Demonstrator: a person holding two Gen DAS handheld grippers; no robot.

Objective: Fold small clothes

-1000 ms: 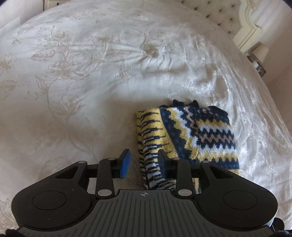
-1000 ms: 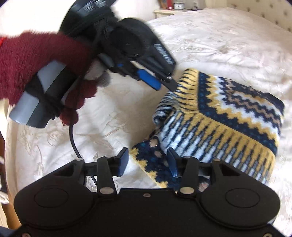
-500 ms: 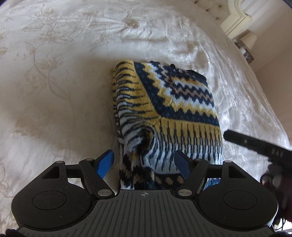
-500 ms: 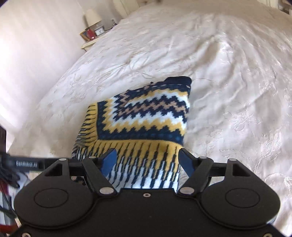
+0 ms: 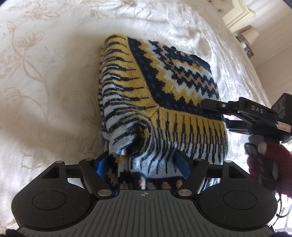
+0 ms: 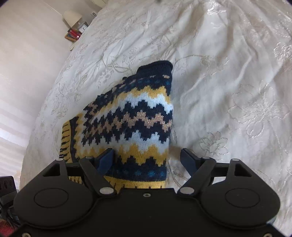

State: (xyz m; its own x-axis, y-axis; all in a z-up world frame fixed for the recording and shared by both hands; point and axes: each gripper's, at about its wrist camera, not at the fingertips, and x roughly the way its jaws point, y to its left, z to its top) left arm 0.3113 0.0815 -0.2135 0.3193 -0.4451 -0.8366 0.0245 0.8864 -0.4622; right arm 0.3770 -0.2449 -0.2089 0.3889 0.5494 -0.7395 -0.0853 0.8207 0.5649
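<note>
The place is showing itself as a bedroom in a home. A wide bed [image 5: 54, 76] is lying under a cream bedspread [image 6: 228, 76] woven with pale floral patterns, and it is filling most of both views. A cream carved headboard [image 5: 237, 16] is rising at one end. A bedside stand [image 6: 73, 38] is carrying a lamp with a pale shade [image 6: 72, 17], a small clock [image 6: 83, 28] and some red books [image 6: 74, 33]. Plain light walls are closing the room in.

Folded zigzag-knit sweater [image 6: 138, 124] on embroidered white bedspread [image 6: 228, 82], right hand-held gripper [image 6: 147, 160] spread wide over its near edge
</note>
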